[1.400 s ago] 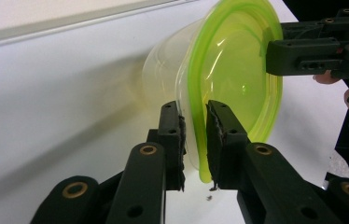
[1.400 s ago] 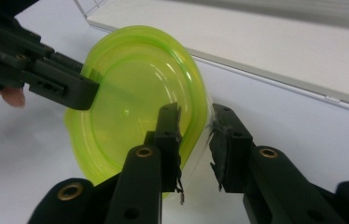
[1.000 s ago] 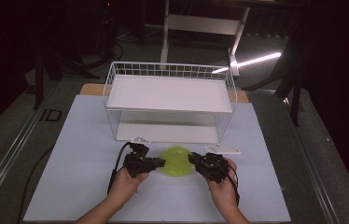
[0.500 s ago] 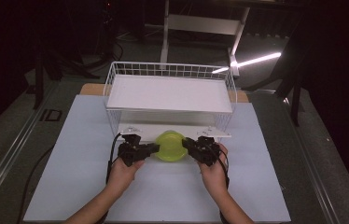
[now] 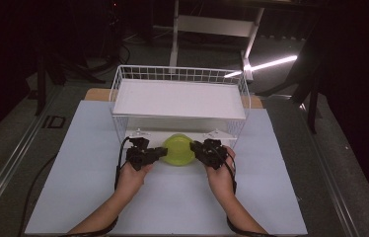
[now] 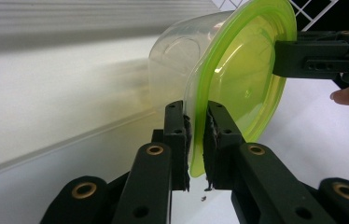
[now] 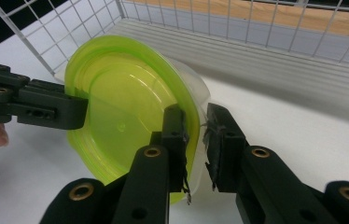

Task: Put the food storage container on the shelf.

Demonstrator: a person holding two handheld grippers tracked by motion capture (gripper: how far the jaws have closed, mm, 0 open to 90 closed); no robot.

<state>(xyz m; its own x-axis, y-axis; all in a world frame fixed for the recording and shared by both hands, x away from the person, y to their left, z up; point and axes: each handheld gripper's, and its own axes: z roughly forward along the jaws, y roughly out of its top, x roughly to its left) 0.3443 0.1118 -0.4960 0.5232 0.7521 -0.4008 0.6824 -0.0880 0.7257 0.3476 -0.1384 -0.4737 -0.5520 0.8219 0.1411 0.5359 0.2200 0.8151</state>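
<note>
A clear tub with a lime-green lid (image 5: 178, 149) is held tilted on its side between my two grippers, at the front opening of the white wire rack (image 5: 118, 94). My left gripper (image 5: 160, 152) is shut on the lid's left rim. In the left gripper view its pads (image 6: 196, 116) pinch the green lid (image 6: 238, 84) edge, and the right gripper (image 6: 303, 58) grips the far side. My right gripper (image 5: 197, 148) is shut on the right rim. Its own view shows its jaws (image 7: 193, 116) clamping the lid (image 7: 121, 107), with the left gripper (image 7: 70, 112) opposite.
The rack carries a white shelf board (image 5: 180, 98) on top, with a low open space beneath it. It stands on a pale mat (image 5: 89, 163) over the table. Wire mesh (image 7: 238, 28) closes the rack's sides. A cable (image 5: 119, 168) trails from the left gripper.
Both hands have carried the tub away from the person, from the open mat up to the rack's front edge. The grips on the rim have not changed.
</note>
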